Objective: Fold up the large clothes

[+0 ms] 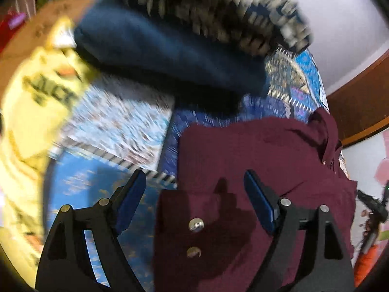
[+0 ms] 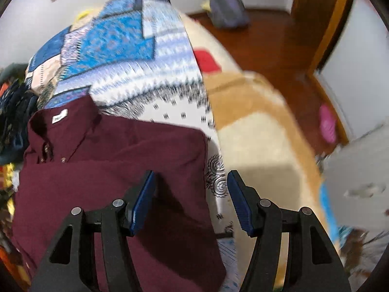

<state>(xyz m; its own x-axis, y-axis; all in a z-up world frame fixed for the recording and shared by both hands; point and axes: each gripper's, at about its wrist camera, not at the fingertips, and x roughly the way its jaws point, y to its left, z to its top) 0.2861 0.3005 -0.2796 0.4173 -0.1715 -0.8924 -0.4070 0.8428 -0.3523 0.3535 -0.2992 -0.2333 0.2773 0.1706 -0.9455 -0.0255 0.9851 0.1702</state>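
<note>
A maroon button-up shirt (image 1: 255,160) lies folded on a blue patterned bedspread (image 1: 97,194). In the right wrist view the shirt (image 2: 116,160) shows its collar and white label at upper left. My left gripper (image 1: 195,180) is open and empty above the shirt's left edge; two metal snaps show between its fingers. My right gripper (image 2: 192,182) is open and empty above the shirt's right edge, one finger over the shirt, the other over the bedspread (image 2: 136,56).
A dark blue pillow (image 1: 170,56) and a patterned pillow (image 1: 218,17) lie at the bed's head. Yellow cloth (image 1: 31,112) lies to the left. A beige blanket (image 2: 255,133) covers the bed's right side. Wooden floor (image 2: 279,36), a bag (image 2: 226,4) and a door (image 2: 323,14) are beyond.
</note>
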